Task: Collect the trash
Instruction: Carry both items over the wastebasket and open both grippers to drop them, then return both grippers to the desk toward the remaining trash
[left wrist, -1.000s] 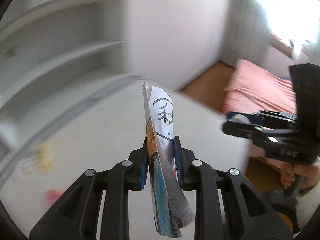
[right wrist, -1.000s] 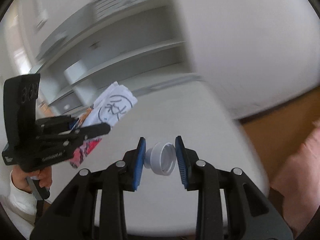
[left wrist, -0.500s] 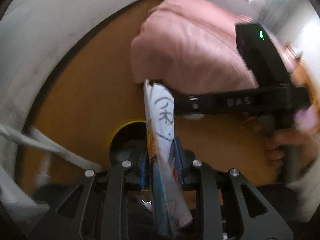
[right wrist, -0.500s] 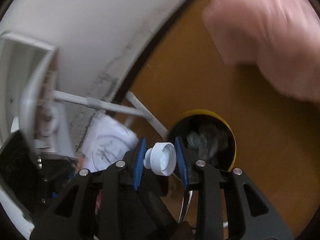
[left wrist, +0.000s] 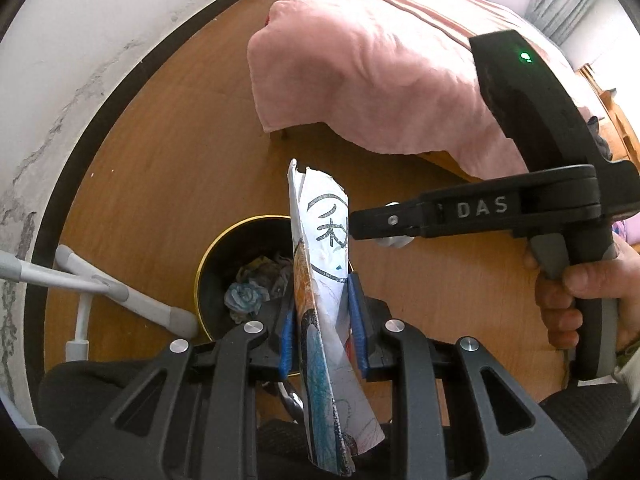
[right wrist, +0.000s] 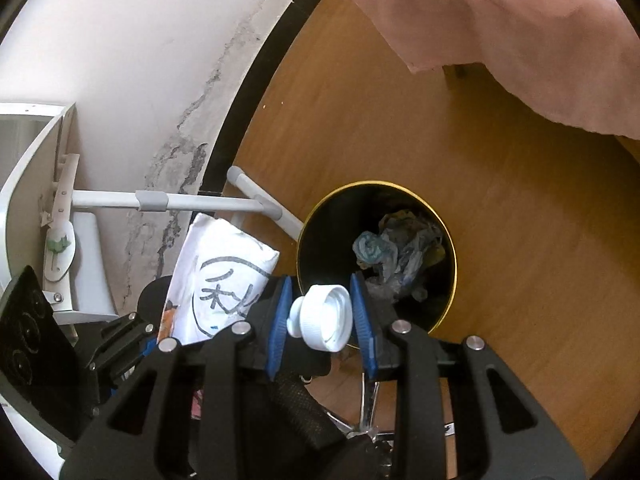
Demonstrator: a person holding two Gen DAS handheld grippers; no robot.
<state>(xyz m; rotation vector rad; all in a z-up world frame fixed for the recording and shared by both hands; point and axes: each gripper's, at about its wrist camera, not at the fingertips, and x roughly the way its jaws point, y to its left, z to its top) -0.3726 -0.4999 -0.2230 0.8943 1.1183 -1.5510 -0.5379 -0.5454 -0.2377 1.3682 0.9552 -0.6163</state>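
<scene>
My left gripper is shut on a folded paper with coloured drawings and a circled black character. It hangs over the near rim of a black bin with a gold rim that holds crumpled trash. My right gripper is shut on a white screw cap, just above the near left rim of the same bin. In the left wrist view the right gripper reaches in from the right beyond the paper. The paper also shows at the left in the right wrist view.
The bin stands on a wooden floor beside a white wall with a dark baseboard. White tubular furniture legs lie left of the bin. A bed with a pink cover stands beyond. A person's hand holds the right gripper's handle.
Both grippers swung down from the white desk and shelves to the floor bin, each keeping its item. Over the last half second they only drifted slightly closer to the bin.
</scene>
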